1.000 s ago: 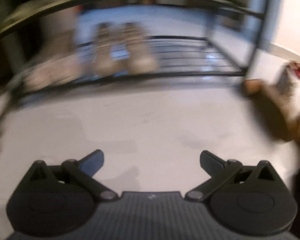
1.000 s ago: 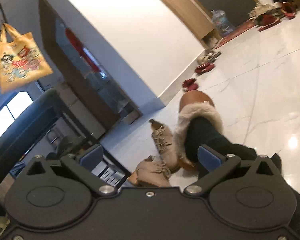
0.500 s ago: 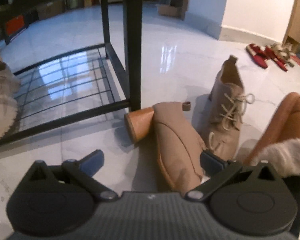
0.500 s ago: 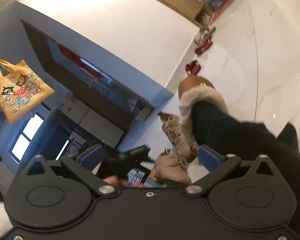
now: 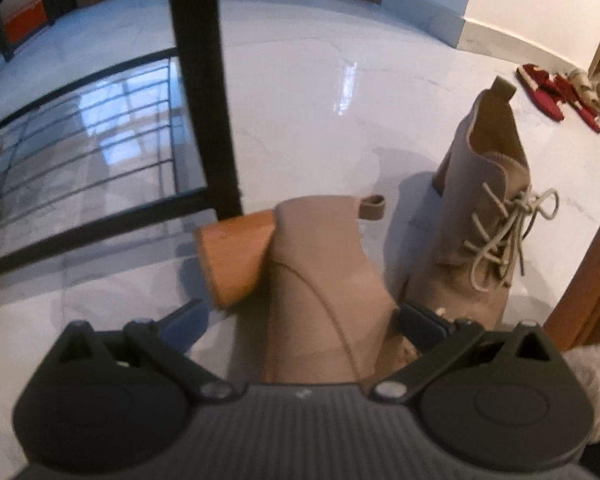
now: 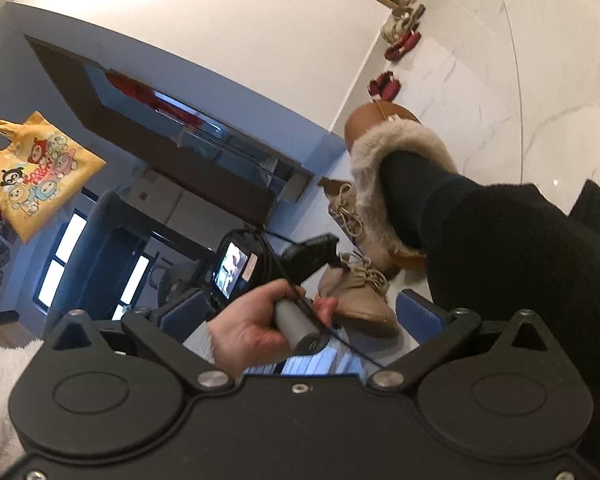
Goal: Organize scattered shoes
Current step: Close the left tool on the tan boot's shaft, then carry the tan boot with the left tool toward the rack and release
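Looking along the left gripper (image 5: 300, 322), its jaws stand apart around a tan boot on its side (image 5: 320, 288), heel block just beside the black rack's post (image 5: 204, 92); its laced mate (image 5: 484, 232) stands upright beyond. Both lie on the floor outside the rack, so shelving remains. From the right gripper (image 6: 300, 312), jaws apart and empty, red slippers (image 6: 384, 86) lie well beyond the post.
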`<state>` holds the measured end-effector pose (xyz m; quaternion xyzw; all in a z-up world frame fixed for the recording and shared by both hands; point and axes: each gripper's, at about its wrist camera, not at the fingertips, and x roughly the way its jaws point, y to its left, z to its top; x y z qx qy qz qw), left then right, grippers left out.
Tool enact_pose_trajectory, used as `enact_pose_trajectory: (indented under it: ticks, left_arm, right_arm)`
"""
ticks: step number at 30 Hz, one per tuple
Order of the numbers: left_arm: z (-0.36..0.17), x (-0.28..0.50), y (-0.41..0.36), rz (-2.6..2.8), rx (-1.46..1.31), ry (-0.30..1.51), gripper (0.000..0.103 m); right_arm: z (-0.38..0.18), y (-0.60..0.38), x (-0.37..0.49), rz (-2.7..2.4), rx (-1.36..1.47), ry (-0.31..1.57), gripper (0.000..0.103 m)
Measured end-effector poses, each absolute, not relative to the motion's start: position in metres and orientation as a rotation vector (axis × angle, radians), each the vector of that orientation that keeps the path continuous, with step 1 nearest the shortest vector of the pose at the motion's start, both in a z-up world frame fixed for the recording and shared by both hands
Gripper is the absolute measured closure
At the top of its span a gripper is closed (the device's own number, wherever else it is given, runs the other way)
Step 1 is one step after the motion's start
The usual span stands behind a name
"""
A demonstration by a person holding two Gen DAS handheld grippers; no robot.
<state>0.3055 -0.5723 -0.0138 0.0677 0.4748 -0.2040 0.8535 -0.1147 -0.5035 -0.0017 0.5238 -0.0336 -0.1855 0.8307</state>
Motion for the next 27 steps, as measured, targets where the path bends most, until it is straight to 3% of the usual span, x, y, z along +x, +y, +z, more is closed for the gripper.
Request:
enact_pose_trajectory:
  ticks: [2,5,10,15,27]
  left_arm:
    - [-0.017,0.301,-0.569,-0.453,0.127,0.996,0.037]
    - [-0.017,0.292,-0.561,-0.447,0.136,0.989,0.057]
    - [-0.012,0.275,-0.542,-0.371,0.190,0.978,0.064]
    - [-0.007,0.252,-0.500,-0.307,0.192,0.992,0.064]
    - [0.007,0.187,-0.298,-0.012,0.037,1.047,0.064]
  right_arm:
    - [-0.003,-0.504,-0.113,-0.390,1.114,-0.066,0.000]
    - [-0.005,-0.504,-0.111,-0.388,1.123,-0.064,0.000]
    - [-0.007,-0.503,-0.108,-0.385,1.114,-0.057,0.000]
    - [-0.007,-0.501,-0.105,-0.385,1.096,-0.044,0.000]
    - [-0.004,-0.484,-0.089,-0.414,0.971,0.036,0.000]
